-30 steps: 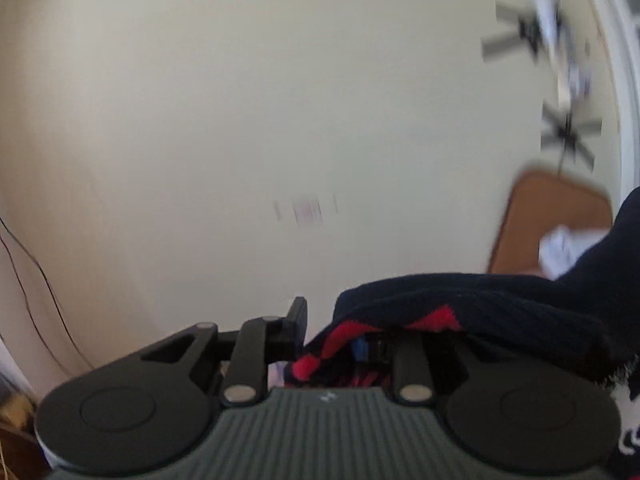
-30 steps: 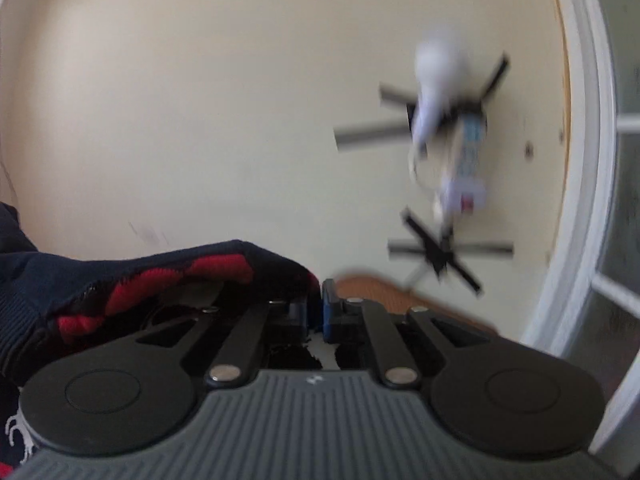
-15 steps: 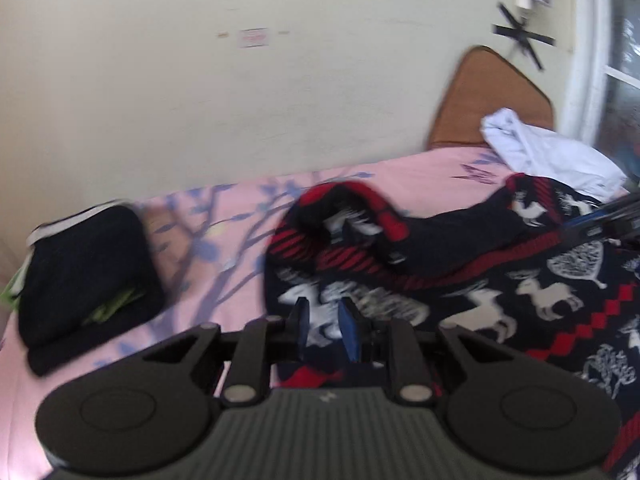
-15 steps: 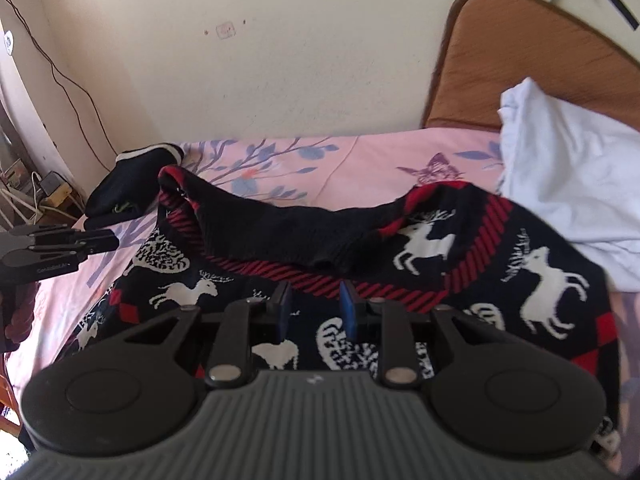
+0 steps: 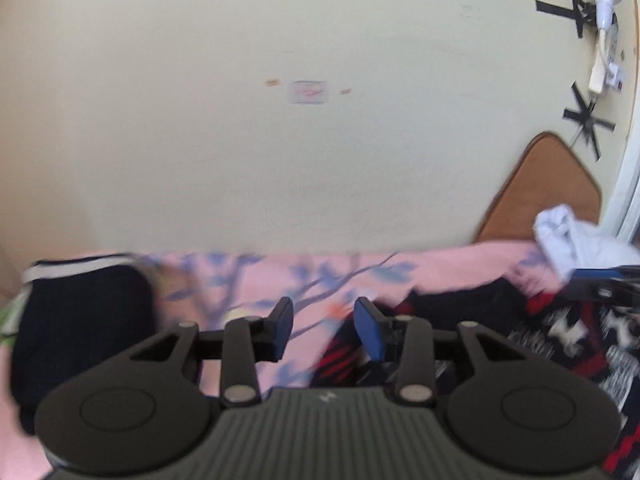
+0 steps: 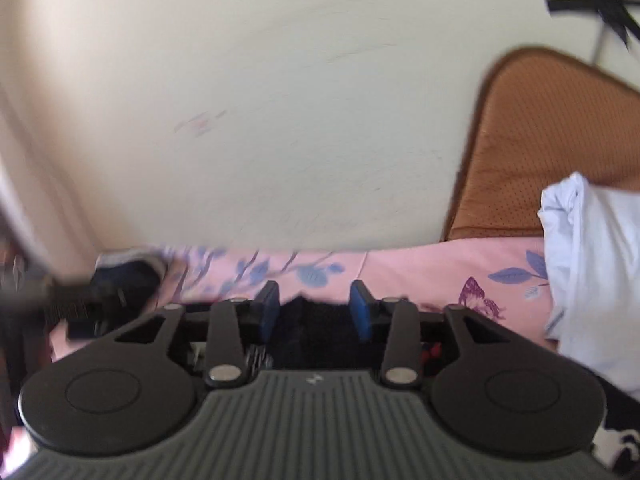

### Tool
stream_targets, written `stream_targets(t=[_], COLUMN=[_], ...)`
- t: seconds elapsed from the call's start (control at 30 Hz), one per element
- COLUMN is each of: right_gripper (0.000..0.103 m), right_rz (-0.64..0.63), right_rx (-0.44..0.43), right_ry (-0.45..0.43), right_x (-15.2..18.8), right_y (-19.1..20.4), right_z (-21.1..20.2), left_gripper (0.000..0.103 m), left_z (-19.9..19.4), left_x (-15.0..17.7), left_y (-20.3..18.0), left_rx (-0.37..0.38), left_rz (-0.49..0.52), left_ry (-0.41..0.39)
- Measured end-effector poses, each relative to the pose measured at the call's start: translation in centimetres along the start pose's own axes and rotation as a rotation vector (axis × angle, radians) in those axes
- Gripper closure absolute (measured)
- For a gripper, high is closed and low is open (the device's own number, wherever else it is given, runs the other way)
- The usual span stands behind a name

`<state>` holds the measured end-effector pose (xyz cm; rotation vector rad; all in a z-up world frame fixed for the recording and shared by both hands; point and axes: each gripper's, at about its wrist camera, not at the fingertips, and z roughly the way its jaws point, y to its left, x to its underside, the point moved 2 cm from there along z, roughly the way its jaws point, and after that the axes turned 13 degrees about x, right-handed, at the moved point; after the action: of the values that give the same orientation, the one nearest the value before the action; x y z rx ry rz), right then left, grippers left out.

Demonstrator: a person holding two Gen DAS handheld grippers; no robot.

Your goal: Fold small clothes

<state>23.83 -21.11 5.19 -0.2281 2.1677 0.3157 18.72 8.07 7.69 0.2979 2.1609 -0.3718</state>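
On pink floral bedsheet [image 5: 256, 280], knitted reindeer-patterned sweater [image 5: 560, 344].

A navy knit sweater [image 5: 560, 332] patterned with white reindeer and red stripes lies spread on a pink floral bedsheet [image 5: 280, 276], its red-striped edge rumpled. A crumpled white garment [image 6: 592, 264] rests beside it, near the headboard [image 6: 552, 152].
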Motion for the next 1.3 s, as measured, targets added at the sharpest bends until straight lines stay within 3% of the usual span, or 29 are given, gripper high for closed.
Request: stream_targets(t=[0.13, 0.23, 0.33, 0.4, 0.43, 0.47, 0.57, 0.67, 0.7, 0.8, 0.83, 0.87, 0.93, 1.0, 1.07, 1.17, 1.3], right_gripper=[0.055, 0.055, 0.054, 0.052, 0.051, 0.05, 0.045, 0.045, 0.045, 0.045, 0.045, 0.045, 0.045, 0.045, 0.045, 0.045, 0.045], right_rz=[-0.104, -0.155, -0.17, -0.162, -0.159, -0.151, -0.112, -0.09, -0.085, -0.084, -0.088, -0.094, -0.114, -0.131, -0.134, -0.093, 0.0], right_rx=[-0.089, -0.115, -0.119, -0.124, -0.122, -0.118, -0.107, -0.078, -0.075, -0.08, -0.088, -0.094, -0.09, -0.089, -0.088, -0.027, 0.084], right_ry=[0.037, 0.059, 0.056, 0.055, 0.047, 0.039, 0.049, 0.058, 0.057, 0.032, 0.024, 0.024, 0.04, 0.038, 0.014, -0.011, -0.032], right_x=[5.8, 9.7, 12.2, 13.2, 13.4, 13.6, 14.2, 14.5, 14.5, 14.3, 14.2, 14.2, 14.3, 14.5, 14.5, 14.6, 15.8], right_y=[2.5, 4.5, 6.2, 6.9, 7.1, 7.3, 7.7, 8.1, 8.3, 8.9, 9.1, 9.4, 10.0, 10.3, 10.1, 8.3, 3.7], right_z=[-4.1, -5.9, -7.5, -8.3, -8.7, -9.1, -9.0, -8.8, -9.0, -9.8, -9.9, -9.8, -9.4, -9.5, -10.5, -12.3, -16.8], left_gripper=[0.065, 0.063, 0.059, 0.062, 0.075, 0.095, 0.096, 0.098, 0.098, 0.098, 0.097, 0.093, 0.094, 0.089, 0.076, 0.062, 0.052], left_z=[-3.7, -5.3, -6.9, -7.3, -7.4, -7.5, -7.5, -9.6, -10.6, -13.4, -13.8, -14.0, -14.6, -15.3, -15.9, -16.4, -16.6], left_x=[6.1, 10.5, 12.8, 13.6, 13.8, 13.9, 13.4, 11.5, 10.8, 8.5, 7.8, 7.2, 6.7, 6.8, 7.8, 10.7, 15.4], left_y=[2.9, 2.8, 1.6, 0.1, -0.7, -1.4, -2.4, 0.4, 1.7, 6.3, 7.9, 9.5, 10.5, 9.2, 7.3, 3.1, -2.2], left_rx=[0.008, 0.05, 0.105, 0.091, 0.083, 0.103, 0.066, 0.04, 0.01, -0.261, -0.301, -0.315, -0.325, -0.28, -0.193, -0.027, 0.097], left_rz=[-0.086, -0.128, -0.122, -0.065, -0.034, -0.013, 0.02, -0.048, -0.077, -0.089, -0.118, -0.182, -0.238, -0.196, -0.161, -0.125, -0.064], left_ry=[0.125, 0.195, 0.188, 0.193, 0.191, 0.187, 0.171, 0.097, 0.066, -0.046, -0.062, -0.059, -0.068, -0.082, -0.066, -0.008, 0.085])
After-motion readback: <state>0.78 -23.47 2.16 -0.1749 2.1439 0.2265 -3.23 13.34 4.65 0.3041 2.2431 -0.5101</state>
